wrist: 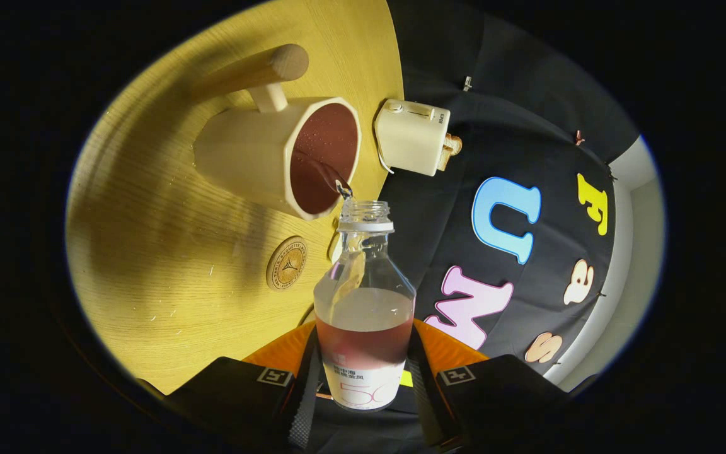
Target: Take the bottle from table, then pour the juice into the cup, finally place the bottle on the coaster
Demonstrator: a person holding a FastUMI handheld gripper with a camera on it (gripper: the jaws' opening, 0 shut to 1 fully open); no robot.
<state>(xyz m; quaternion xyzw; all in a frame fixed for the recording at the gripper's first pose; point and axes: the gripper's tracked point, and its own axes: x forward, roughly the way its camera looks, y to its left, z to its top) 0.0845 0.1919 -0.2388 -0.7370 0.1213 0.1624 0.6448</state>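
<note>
So we're right in the middle of the pour. The bottle (363,302) is off the bench (167,265) and sits between the jaws of the gripper (363,384), which are clamped on its lower body from both sides, down where the label is. It's tipped over so its open mouth points at the cup (281,157), and a thin stream of reddish juice (331,178) runs from the neck over the rim and into the cup. No cap on the bottle that I can see.

Progress-wise, I'd say step one (grabbing the bottle) is done and step two (pouring) is in progress. The cup already looks fairly full of red liquid, though a good amount remains in the bottle's lower part. What's left: finish the pour, bring the bottle upright, and set it on the coaster (287,263), which lies bare on the bench, between the cup and the gripper, just beside the bottle's shoulder.

Count:
- 1 bottle
- 1 cup, with a wooden handle (256,69)
- 1 round coaster
- 1 little toaster (414,135) beyond the cup, near the bench edge, with what looks like toast poking out

A few droplets seem to be scattered on the bench near the cup, so maybe a bit of splash.
</note>
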